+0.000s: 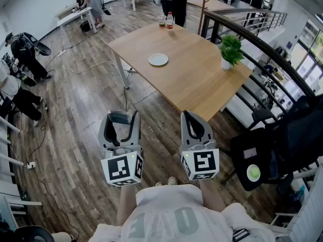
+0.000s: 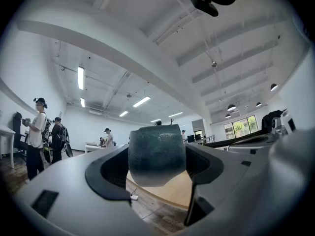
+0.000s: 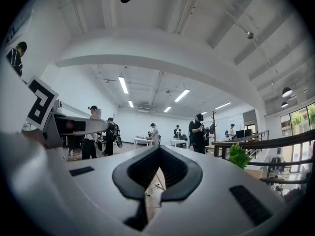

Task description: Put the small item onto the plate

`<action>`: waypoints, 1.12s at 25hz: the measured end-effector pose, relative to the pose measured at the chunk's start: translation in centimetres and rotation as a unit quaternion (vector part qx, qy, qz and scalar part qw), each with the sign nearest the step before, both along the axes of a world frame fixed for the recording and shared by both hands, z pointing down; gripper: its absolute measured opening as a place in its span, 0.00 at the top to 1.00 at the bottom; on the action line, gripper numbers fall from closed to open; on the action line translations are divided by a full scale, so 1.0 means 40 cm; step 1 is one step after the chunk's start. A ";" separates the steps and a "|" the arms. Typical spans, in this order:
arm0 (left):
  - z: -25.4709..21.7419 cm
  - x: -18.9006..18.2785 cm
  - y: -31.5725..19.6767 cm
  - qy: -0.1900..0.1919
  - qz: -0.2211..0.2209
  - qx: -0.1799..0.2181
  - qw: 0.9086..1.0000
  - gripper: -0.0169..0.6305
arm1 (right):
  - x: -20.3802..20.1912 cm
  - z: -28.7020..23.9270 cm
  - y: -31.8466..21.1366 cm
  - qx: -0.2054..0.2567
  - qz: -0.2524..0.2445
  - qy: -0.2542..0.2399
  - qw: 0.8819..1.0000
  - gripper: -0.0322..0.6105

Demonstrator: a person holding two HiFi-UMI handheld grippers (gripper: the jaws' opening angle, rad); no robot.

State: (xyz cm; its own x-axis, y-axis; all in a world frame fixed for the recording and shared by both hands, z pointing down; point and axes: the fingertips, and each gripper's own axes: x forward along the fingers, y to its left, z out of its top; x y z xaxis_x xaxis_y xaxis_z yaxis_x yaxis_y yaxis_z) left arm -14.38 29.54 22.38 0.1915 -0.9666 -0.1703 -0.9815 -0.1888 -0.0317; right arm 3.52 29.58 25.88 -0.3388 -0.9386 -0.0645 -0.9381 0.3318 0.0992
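**Head view, with both gripper views.** The white plate (image 1: pixel 158 59) lay on the wooden surface (image 1: pixel 194 82), toward its far left part, its white face showing whole. A bottle (image 1: pixel 169 20) and a glass (image 1: pixel 162 20) stood side by side well beyond the plate at the far edge; what they held could not be told. To the right of the plate, near the right-hand edge, a white pot (image 1: pixel 226 63) held a green plant (image 1: pixel 231 47). The left claw (image 1: pixel 119 119) was held over the wooden floor (image 1: pixel 75 115), well short of the plate and off the surface; it stood wide, its pads closed on the small item (image 2: pixel 156 154), a dark, rough, cup-shaped piece filling the span between them. The right claw (image 1: pixel 193 121), just to the right of the left one, had its jaws together with nothing between them.
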 end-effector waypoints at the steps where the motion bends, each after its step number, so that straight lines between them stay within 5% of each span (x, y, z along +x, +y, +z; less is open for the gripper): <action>1: 0.000 0.003 -0.006 -0.002 0.000 0.002 1.000 0.48 | 0.001 0.002 -0.007 0.001 0.000 0.000 1.000 0.92; 28: 0.042 -0.024 -0.136 0.022 -0.035 0.008 0.999 0.48 | 0.024 0.016 -0.119 0.025 -0.042 -0.002 0.999 0.92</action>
